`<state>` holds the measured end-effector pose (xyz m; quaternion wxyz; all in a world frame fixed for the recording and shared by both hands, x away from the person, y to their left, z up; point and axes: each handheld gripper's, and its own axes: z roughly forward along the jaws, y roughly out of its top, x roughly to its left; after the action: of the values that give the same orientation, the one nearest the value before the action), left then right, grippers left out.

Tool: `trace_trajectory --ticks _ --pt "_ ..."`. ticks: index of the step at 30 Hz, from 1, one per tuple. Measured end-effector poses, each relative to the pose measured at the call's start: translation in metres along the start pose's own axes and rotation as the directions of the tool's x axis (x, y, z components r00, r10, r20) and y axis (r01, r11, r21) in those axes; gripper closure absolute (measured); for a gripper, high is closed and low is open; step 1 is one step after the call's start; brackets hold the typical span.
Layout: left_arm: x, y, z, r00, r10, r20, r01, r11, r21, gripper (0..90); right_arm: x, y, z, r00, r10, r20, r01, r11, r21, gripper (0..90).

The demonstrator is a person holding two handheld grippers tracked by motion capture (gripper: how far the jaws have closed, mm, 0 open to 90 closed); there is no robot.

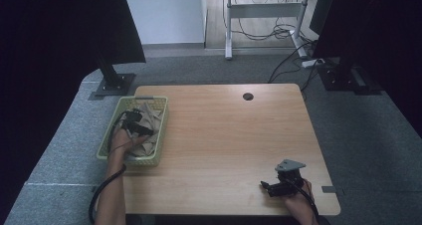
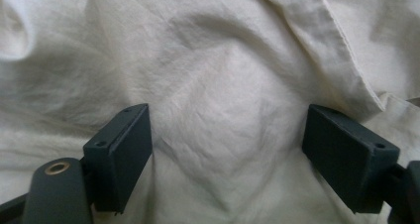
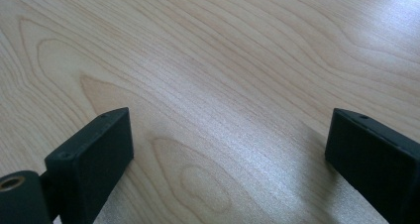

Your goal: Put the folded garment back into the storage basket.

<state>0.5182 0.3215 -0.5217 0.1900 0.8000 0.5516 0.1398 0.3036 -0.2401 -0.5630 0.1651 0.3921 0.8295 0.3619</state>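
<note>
A pale beige cloth (image 1: 151, 119) lies crumpled in a green basket (image 1: 106, 140) at the table's left edge. My left gripper (image 1: 133, 116) is down inside the basket, right over the cloth. In the left gripper view the cloth (image 2: 213, 60) is wrinkled, with a hemmed edge at the upper right. There my left gripper (image 2: 225, 159) is open, its jaws wide apart with a soft bulge of cloth between them. My right gripper (image 1: 267, 187) rests low near the table's front right corner. In its own view my right gripper (image 3: 228, 154) is open, with nothing between the jaws but bare wood.
The wooden table (image 1: 224, 135) has a round cable hole (image 1: 248, 96) near its far edge. Dark monitor stands (image 1: 113, 80) rise beyond the far corners, and cables lie on the grey floor behind.
</note>
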Motion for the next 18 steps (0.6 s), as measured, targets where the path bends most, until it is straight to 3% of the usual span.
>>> trace_trajectory --ticks 4,7,18 --pt "0.001 -0.002 0.000 0.9998 -0.004 0.018 0.005 0.9999 -0.016 17.6 0.000 0.000 0.000 1.0000 0.000 0.000 0.000 1.000 0.000 4.3" --pt "0.001 -0.002 0.000 0.9993 -0.005 0.036 0.006 0.9998 -0.021 12.3 0.000 0.000 0.000 1.0000 0.000 0.000 0.000 1.000 0.000 4.3" --pt "0.001 0.000 -0.018 0.9978 -0.027 0.060 0.033 0.9943 -0.101 4.7 0.000 0.000 0.000 1.0000 0.000 0.000 0.000 1.000 0.000 4.3"
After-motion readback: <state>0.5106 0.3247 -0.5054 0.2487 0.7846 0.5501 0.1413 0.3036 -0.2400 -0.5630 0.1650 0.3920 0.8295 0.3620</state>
